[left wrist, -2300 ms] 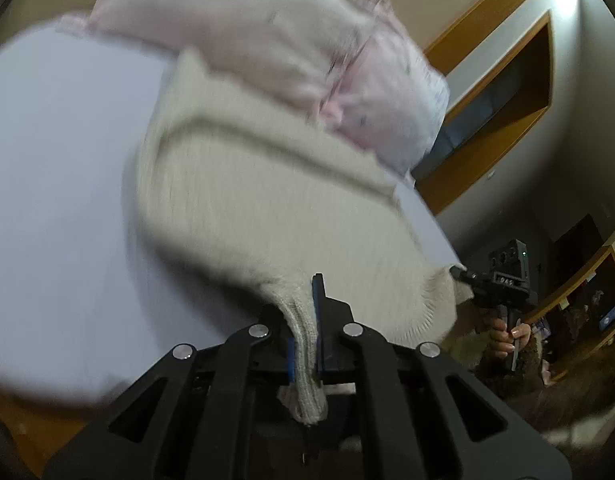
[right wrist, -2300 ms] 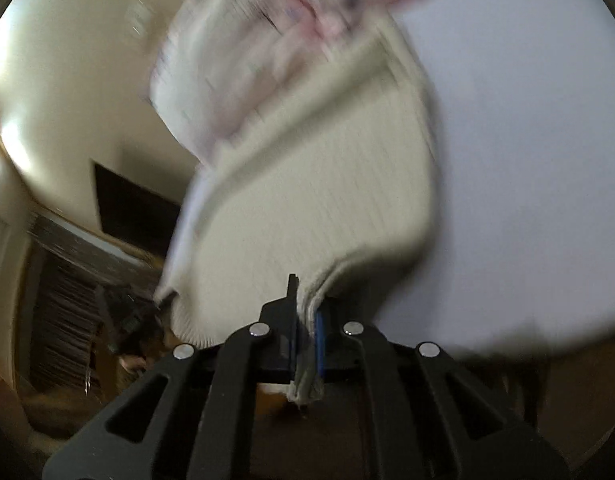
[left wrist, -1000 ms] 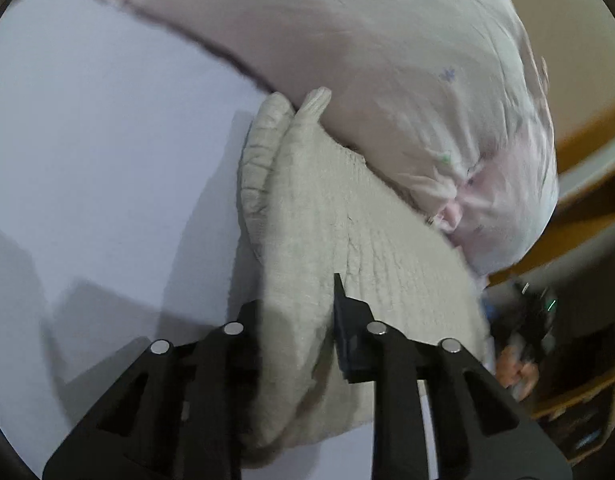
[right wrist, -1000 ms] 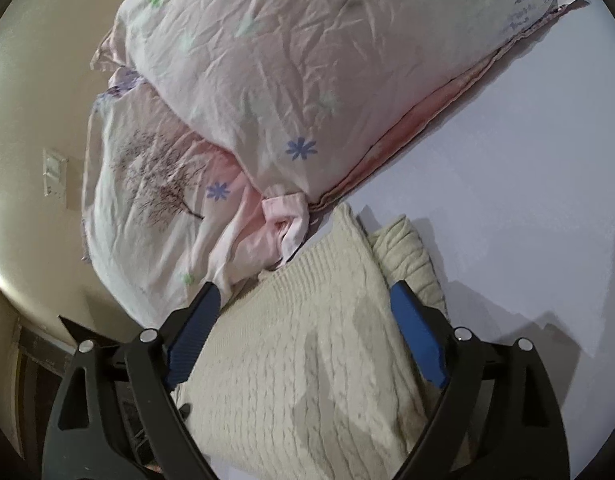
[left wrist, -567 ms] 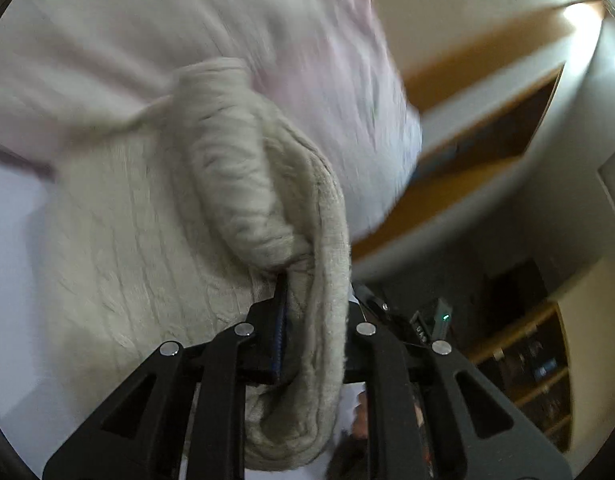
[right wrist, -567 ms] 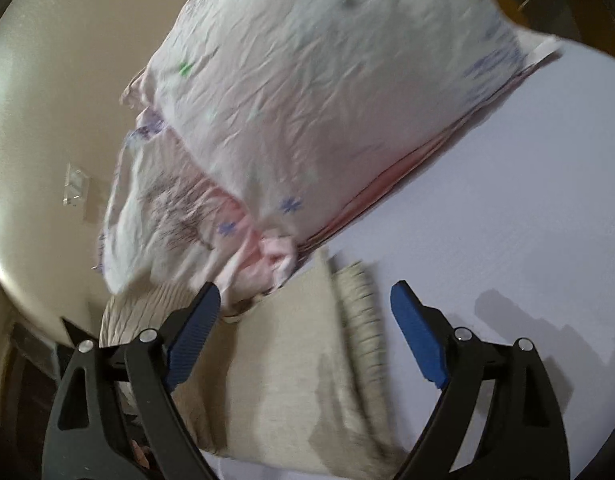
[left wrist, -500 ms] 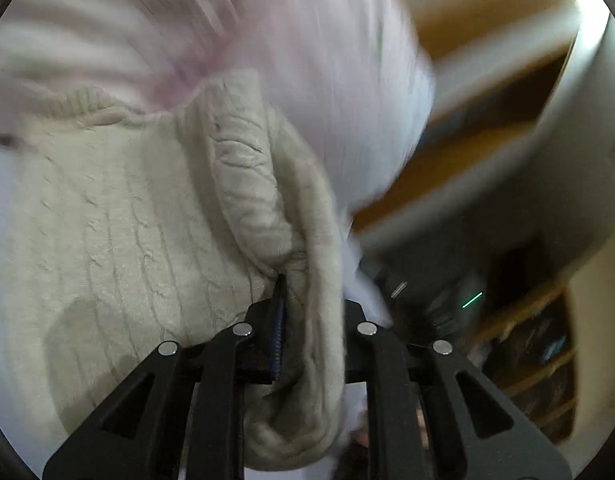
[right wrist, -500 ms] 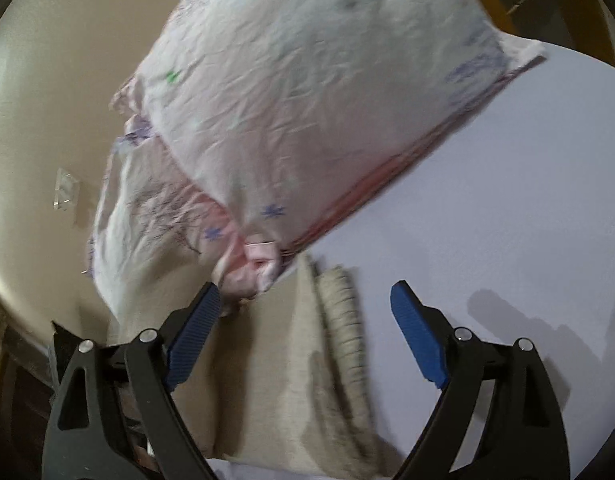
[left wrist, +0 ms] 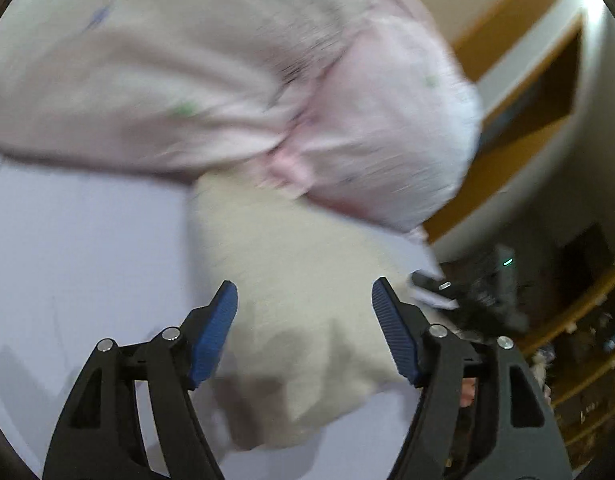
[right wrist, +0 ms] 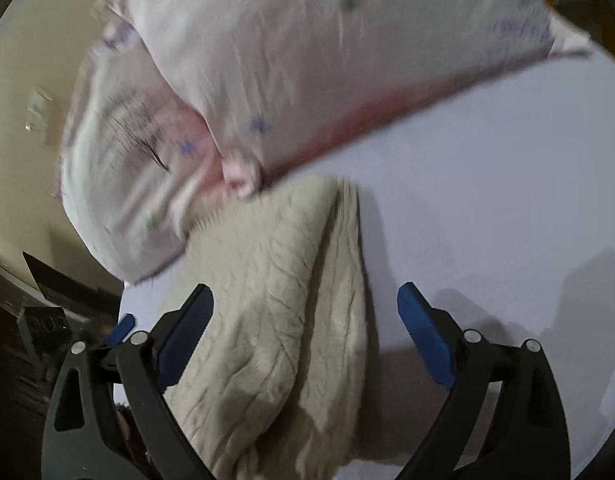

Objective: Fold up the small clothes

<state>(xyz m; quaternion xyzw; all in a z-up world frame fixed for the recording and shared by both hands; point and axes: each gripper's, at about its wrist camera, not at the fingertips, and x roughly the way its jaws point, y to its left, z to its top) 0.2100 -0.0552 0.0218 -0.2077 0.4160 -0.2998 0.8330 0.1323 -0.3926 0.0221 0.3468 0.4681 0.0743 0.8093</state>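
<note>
Cream knit sweater (right wrist: 283,308), folded, lies on lavender bed sheet (right wrist: 487,168), far edge touching pink pillows (right wrist: 307,52). Left gripper (left wrist: 303,328) and right gripper (right wrist: 305,340): jaws spread wide above sweater, grasping nothing. Both views motion-blurred.

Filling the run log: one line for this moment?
left gripper: open | right gripper: open | cream sweater: folded on sheet, against pillows

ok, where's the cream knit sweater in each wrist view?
Left wrist: cream knit sweater sits lower centre, blurred, between the open fingers of the left gripper.
Right wrist: it sits lower centre-left, between the open fingers of the right gripper.
Shared landmark: pink floral pillow touching the sweater's far edge.
</note>
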